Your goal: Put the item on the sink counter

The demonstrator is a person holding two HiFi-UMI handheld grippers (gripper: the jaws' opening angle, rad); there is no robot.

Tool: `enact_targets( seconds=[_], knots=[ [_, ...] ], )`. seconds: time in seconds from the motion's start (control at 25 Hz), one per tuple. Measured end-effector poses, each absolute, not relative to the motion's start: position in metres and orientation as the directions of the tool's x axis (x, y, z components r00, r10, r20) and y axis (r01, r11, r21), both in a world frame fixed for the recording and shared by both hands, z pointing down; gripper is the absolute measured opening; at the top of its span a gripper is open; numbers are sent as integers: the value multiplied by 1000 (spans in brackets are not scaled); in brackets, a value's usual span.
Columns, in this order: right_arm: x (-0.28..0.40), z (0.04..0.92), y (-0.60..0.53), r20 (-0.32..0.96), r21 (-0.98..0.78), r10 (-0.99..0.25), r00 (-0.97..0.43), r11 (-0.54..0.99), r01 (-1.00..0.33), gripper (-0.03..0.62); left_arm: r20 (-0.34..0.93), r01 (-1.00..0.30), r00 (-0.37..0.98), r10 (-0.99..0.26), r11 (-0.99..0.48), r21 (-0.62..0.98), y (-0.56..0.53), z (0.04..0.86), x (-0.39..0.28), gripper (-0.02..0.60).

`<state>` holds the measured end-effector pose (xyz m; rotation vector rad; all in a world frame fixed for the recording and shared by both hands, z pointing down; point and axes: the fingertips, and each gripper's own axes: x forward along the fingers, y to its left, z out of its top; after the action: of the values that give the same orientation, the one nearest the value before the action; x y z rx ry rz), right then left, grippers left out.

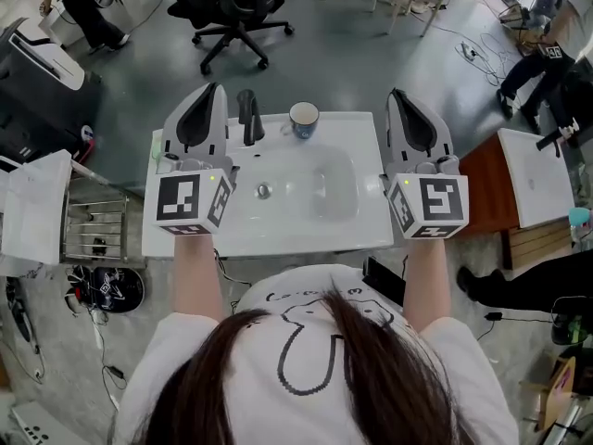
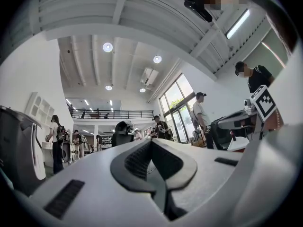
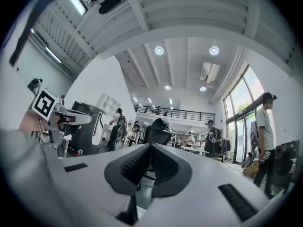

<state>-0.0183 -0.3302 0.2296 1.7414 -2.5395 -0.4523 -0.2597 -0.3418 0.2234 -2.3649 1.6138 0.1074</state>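
A blue mug (image 1: pixel 303 119) with a pale inside stands upright on the back rim of the white sink counter (image 1: pixel 278 235), just right of the black faucet (image 1: pixel 246 117). My left gripper (image 1: pixel 212 91) is held over the counter's left end, jaws shut and nothing between them. My right gripper (image 1: pixel 398 95) hovers over the counter's right edge, also shut and empty. In the left gripper view the left gripper (image 2: pixel 151 144) points out into the room, pads together. The right gripper view shows the right gripper (image 3: pixel 150 148) the same way. Neither gripper view shows the mug.
The basin drain (image 1: pixel 263 191) lies left of the counter's middle. A metal rack (image 1: pixel 93 222) and a white panel (image 1: pixel 35 204) stand to the left, another white slab (image 1: pixel 536 174) to the right. A black office chair (image 1: pixel 232 12) is beyond the sink. People stand around the room.
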Motion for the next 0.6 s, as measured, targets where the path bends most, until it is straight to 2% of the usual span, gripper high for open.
enact_targets(
  seconds=[0.6],
  knots=[
    [-27, 227, -325, -141, 289, -910, -390, 339, -895, 32, -229, -926, 368, -901, -332, -182, -342, 220, -267, 9]
  ],
)
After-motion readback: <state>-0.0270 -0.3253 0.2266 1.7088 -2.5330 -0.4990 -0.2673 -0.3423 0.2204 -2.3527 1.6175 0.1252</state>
